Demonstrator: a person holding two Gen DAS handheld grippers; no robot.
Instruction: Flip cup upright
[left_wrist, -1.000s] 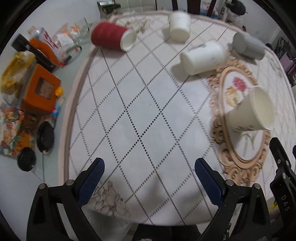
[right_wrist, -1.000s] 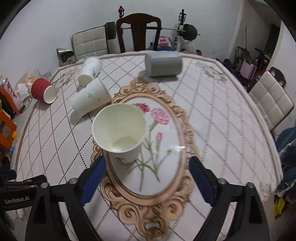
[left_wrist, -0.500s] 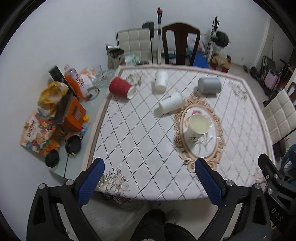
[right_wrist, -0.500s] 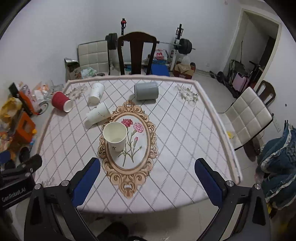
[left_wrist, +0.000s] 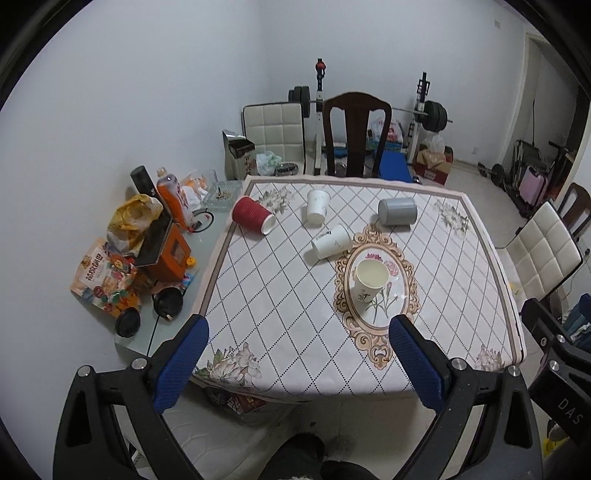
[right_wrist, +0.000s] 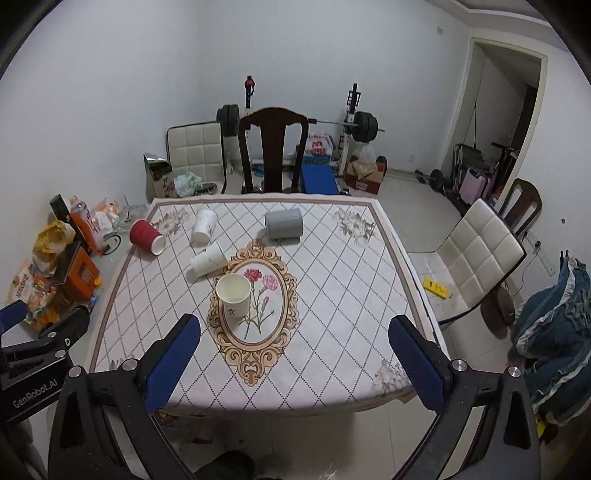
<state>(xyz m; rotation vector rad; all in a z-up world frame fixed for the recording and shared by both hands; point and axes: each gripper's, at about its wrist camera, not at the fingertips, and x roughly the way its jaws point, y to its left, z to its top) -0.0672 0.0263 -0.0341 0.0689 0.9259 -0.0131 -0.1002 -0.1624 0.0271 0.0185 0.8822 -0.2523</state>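
A white paper cup (left_wrist: 370, 280) (right_wrist: 233, 295) stands upright on the oval flower medallion of the tablecloth. A red ribbed cup (left_wrist: 253, 215) (right_wrist: 147, 237), two white cups (left_wrist: 317, 207) (left_wrist: 331, 242) (right_wrist: 204, 226) (right_wrist: 207, 259) and a grey cup (left_wrist: 398, 211) (right_wrist: 283, 223) lie on their sides farther back. My left gripper (left_wrist: 299, 363) is open and empty, held back above the table's near edge. My right gripper (right_wrist: 293, 363) is open and empty, also well back from the cups.
The table (right_wrist: 332, 314) has a diamond-pattern cloth. Snack bags, an orange box and bottles (left_wrist: 147, 251) crowd a side surface on the left. A dark wooden chair (right_wrist: 273, 155), white padded chairs (right_wrist: 480, 254) and a barbell rack stand around the table.
Both grippers have pulled far back and up from the table; the whole table and room have come into view. The upright cup has stayed in place.
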